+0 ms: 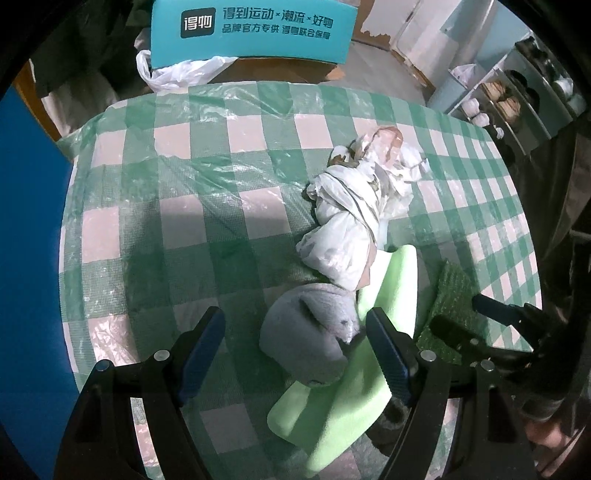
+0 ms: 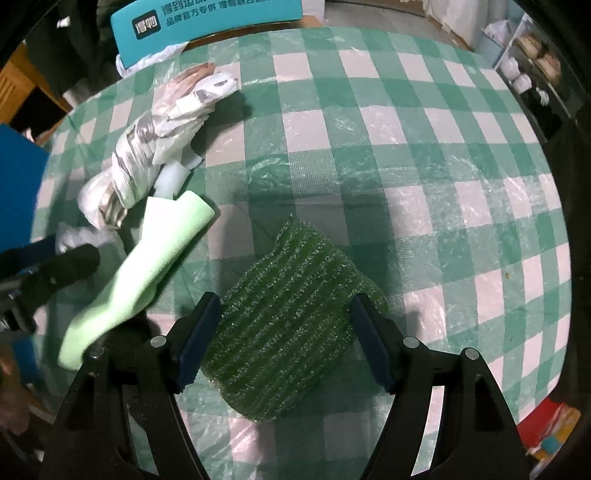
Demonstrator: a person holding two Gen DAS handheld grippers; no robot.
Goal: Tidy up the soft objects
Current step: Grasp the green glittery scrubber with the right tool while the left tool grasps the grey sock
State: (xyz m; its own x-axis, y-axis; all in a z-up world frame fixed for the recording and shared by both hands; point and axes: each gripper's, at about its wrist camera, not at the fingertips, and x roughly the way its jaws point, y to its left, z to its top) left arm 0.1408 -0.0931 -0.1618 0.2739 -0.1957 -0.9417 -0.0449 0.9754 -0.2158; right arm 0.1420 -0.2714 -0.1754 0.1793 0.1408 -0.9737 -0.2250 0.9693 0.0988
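A grey plush roll (image 1: 314, 328) lies on a light green foam sheet (image 1: 343, 402) on the checked table. My left gripper (image 1: 295, 350) is open, its jaws on either side of the grey roll. A dark green scouring pad (image 2: 288, 325) lies on the table between the open jaws of my right gripper (image 2: 284, 343); whether the pads touch it I cannot tell. The pad (image 1: 450, 306) and the right gripper (image 1: 476, 321) also show in the left wrist view. A white crumpled plastic bundle (image 1: 354, 210) lies beyond the foam; it also shows in the right wrist view (image 2: 147, 147).
The green and white checked tablecloth (image 1: 192, 192) is covered with clear plastic. A teal box (image 1: 255, 29) and a white plastic bag (image 1: 177, 72) stand past the far edge. A shelf unit (image 1: 517, 99) is at the far right. A white foam block (image 2: 171, 179) lies by the bundle.
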